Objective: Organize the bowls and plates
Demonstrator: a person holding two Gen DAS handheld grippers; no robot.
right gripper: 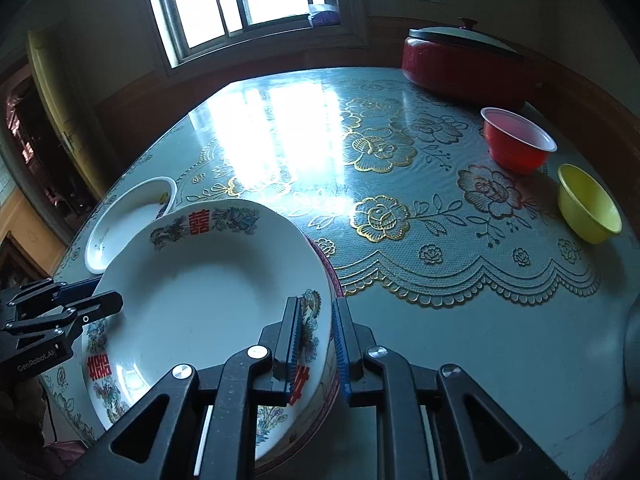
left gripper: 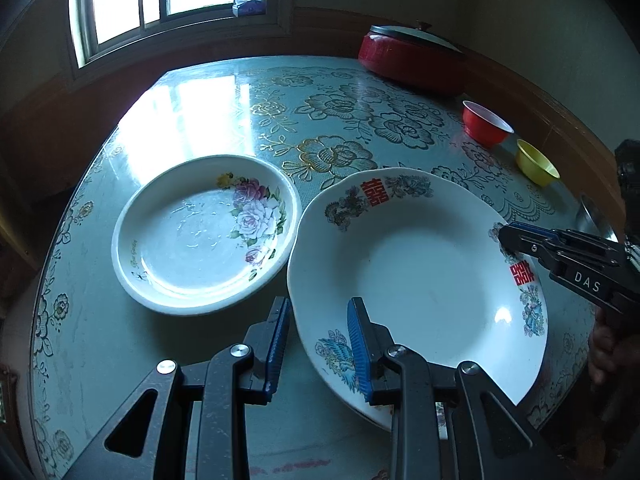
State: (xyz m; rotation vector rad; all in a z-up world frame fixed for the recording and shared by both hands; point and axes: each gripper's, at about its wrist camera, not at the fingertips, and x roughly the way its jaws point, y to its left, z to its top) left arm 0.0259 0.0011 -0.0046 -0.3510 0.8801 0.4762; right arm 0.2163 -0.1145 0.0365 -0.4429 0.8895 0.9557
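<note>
White double-happiness plate (left gripper: pixel 420 272) sits btwn both tongs: left tongs (left gripper: pixel 320 344) spread astride near rim, right tongs (right gripper: pixel 316 344) slack (rim between, barely gripped).

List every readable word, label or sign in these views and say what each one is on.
"DAS" on the right hand-held gripper, seen from the left wrist.
"GenRobot.AI" on the left hand-held gripper, seen from the right wrist.
"囍" in red, repeated around the rim of the large white plate.
Small gold script on the rim of the rose plate: too small to read.
Tissue box on the windowsill: print blurred, unreadable.
</note>
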